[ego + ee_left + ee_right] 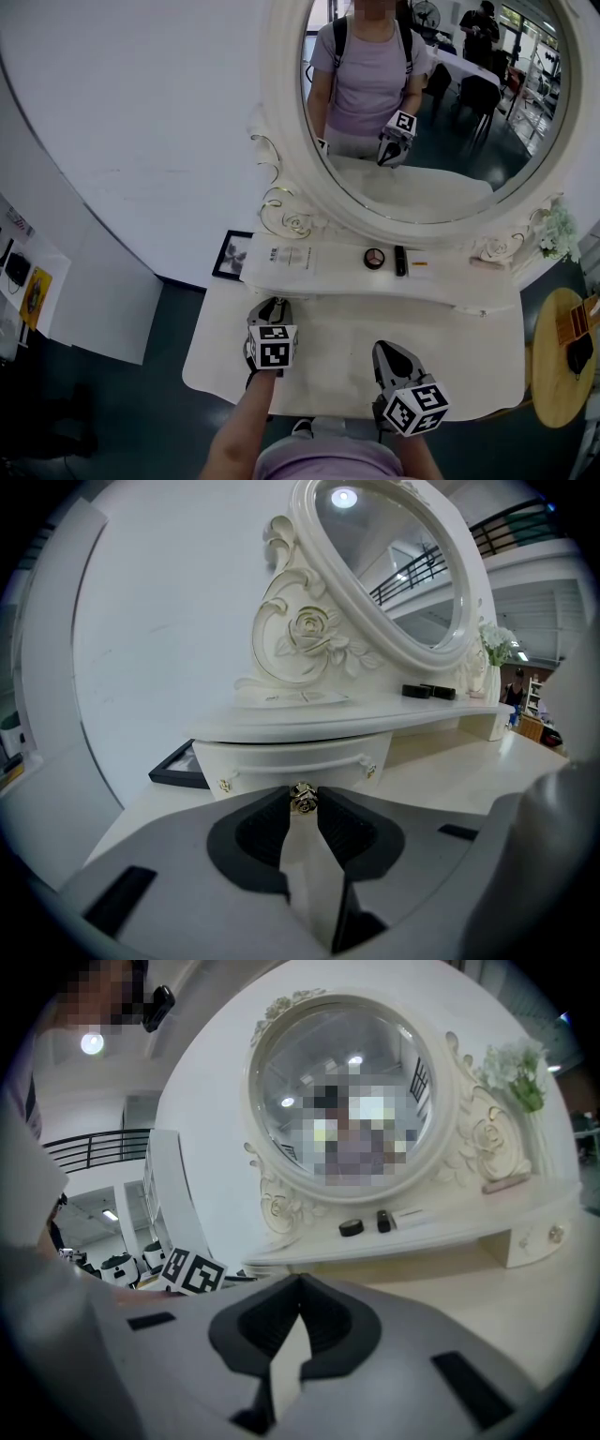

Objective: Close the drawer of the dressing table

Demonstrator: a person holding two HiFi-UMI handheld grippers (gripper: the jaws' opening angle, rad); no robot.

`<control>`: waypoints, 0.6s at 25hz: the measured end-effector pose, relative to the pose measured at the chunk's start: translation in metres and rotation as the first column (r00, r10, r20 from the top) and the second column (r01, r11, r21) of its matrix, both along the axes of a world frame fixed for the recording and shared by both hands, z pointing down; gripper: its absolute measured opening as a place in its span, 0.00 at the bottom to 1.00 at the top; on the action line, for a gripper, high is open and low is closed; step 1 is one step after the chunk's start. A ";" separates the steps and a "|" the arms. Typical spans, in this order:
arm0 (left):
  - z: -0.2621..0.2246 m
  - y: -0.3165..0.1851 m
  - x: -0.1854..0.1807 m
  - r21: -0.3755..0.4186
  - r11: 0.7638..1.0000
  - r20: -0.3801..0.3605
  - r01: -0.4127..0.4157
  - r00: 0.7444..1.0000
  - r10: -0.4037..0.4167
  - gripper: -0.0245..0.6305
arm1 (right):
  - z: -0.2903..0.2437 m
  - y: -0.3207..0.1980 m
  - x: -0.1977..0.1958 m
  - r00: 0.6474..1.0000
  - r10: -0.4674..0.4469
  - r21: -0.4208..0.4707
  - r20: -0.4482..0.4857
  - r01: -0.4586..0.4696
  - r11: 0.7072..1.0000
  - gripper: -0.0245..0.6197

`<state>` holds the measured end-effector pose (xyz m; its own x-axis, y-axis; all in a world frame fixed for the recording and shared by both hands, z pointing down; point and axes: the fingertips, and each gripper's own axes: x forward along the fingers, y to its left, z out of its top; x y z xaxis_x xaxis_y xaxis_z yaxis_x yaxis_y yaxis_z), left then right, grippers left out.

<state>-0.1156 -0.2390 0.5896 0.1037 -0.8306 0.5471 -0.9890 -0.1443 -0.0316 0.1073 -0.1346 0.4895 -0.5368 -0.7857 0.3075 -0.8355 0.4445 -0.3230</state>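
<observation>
The white dressing table (469,361) carries a raised shelf (319,264) under an oval mirror (441,112). A small drawer (281,759) with a curved front sits under the shelf's left end. Its gold knob (302,799) is pinched between the tips of my left gripper (302,795), which is shut on it. In the head view the left gripper (269,307) points at that end of the shelf. How far out the drawer stands I cannot tell. My right gripper (389,349) hovers over the tabletop to the right, its jaws (300,1281) shut and empty.
A round compact (374,259) and a black tube (400,261) lie on the shelf. A black picture frame (232,255) leans by the table's left back corner. White flowers (560,234) stand at the right end. A round wooden side table (561,361) is at the right.
</observation>
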 end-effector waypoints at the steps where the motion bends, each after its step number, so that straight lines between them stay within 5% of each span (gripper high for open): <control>1: 0.000 -0.001 0.000 0.000 1.000 0.002 0.000 1.000 0.000 0.18 | 0.000 0.000 0.000 1.000 0.000 -0.001 -0.001 0.000 1.000 0.04; 15: 0.000 -0.008 0.000 -0.004 1.000 0.015 -0.009 1.000 0.009 0.18 | 0.000 0.000 0.000 1.000 -0.003 -0.008 -0.003 0.003 1.000 0.04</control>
<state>-0.1160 -0.2466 0.5900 0.1028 -0.8274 0.5522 -0.9872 -0.1531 -0.0457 0.1070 -0.1343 0.4899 -0.5381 -0.7815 0.3156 -0.8352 0.4441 -0.3244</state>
